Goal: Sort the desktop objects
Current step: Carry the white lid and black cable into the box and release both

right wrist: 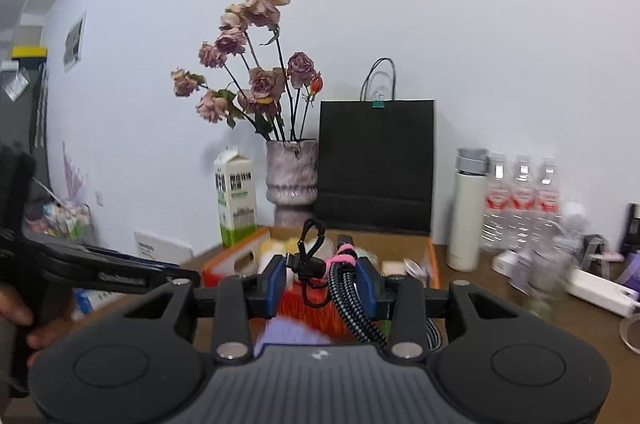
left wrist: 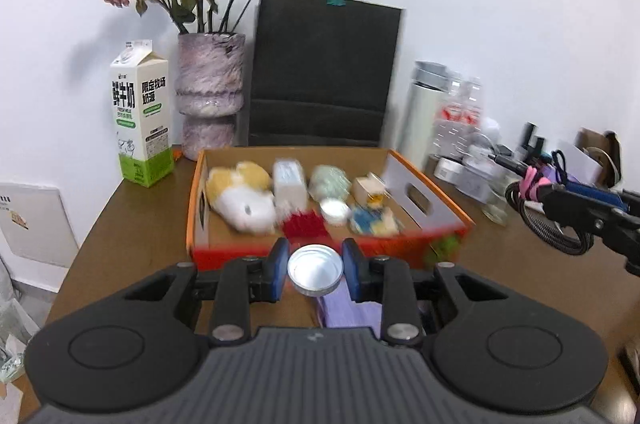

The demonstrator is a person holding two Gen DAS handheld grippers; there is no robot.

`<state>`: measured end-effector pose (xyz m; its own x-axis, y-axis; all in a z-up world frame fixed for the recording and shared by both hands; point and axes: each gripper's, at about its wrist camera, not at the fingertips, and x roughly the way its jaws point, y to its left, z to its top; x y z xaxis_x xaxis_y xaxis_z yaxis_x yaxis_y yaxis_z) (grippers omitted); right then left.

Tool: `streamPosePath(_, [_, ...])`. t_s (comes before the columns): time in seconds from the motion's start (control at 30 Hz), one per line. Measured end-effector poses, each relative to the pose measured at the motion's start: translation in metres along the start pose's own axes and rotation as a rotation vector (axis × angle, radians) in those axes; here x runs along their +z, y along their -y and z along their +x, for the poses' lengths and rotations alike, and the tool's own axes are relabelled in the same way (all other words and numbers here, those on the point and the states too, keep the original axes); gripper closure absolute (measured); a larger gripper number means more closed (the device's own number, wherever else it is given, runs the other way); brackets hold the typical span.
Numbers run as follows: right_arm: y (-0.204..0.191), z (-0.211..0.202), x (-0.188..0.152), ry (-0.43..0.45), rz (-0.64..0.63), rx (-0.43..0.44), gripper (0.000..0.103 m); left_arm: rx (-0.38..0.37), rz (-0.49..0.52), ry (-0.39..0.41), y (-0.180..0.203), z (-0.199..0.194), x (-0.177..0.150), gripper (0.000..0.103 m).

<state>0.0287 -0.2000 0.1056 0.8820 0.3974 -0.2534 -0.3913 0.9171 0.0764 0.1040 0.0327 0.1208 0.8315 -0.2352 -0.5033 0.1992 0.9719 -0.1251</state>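
- White wall behind a brown desk (left wrist: pixel 132 212); milk carton (left wrist: pixel 141 116), vase (left wrist: pixel 210 92) of dried roses and black bag (left wrist: pixel 324 72) stand along the back.
- Orange-rimmed box (left wrist: pixel 424 200) at desk centre, already holding a plush toy (left wrist: pixel 240 196), a white pack (left wrist: pixel 289 184), a red spiky item (left wrist: pixel 306 224), a small white lid (left wrist: pixel 335 211) and other small pieces too blurred to name.
- Left gripper (left wrist: pixel 315 270): jaws partly closed, pads pressing both sides of a round silver tin (left wrist: pixel 315 269), held above the box's near wall.
- Right gripper (right wrist: pixel 322 282): jaws partly closed on a braided cable (right wrist: pixel 352 308) bundled with a pink tie (right wrist: pixel 342 258); a black clip (right wrist: pixel 310 248) hangs beside it. Bundle sits just in front of the box.
- Still loose on the desk's right side: thermos (right wrist: pixel 466 212), water bottles (right wrist: pixel 522 204), white adapters (right wrist: pixel 596 286), dark gadgets.
- Judged progress: sorting well under way; two items in transit, neither yet released, with right-side clutter possibly left.
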Motion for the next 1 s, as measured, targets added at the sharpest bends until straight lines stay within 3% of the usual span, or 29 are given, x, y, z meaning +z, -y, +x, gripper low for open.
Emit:
streamPosePath(0.2, [0.036,0.125,0.031,-0.142,0.021,0.045,0.067,0.051,-0.008,-0.145,-0.028,0.095,0.045,0.074])
streamPosePath(0.37, [0.048,0.210,0.007,-0.324,0.008,0.012,0.067,0.079,-0.038,-0.273,-0.046,0.152,0.037,0.074])
streamPosePath(0.5, [0.050,0.245,-0.019,-0.445,0.015,-0.006,0.065,0.083,-0.006,-0.304,-0.043,0.173,0.026,0.073])
streamPosePath(0.63, [0.044,0.265,-0.031,-0.532,0.027,0.018,0.061,0.111,0.040,-0.298,-0.035,0.179,0.020,0.063])
streamPosePath(0.7, [0.042,0.263,-0.031,-0.561,0.025,0.046,0.057,0.093,0.045,-0.292,-0.033,0.169,0.023,0.045])
streamPosePath(0.83, [0.056,0.235,-0.010,-0.495,0.044,0.015,0.045,0.107,0.053,-0.250,-0.032,0.142,0.035,0.027])
streamPosePath(0.9, [0.063,0.213,0.002,-0.454,0.056,-0.033,0.041,0.146,0.008,-0.234,-0.036,0.126,0.039,0.011])
streamPosePath(1.0, [0.058,0.171,0.002,-0.399,0.004,-0.104,0.037,0.127,-0.022,-0.217,-0.038,0.098,0.030,0.002])
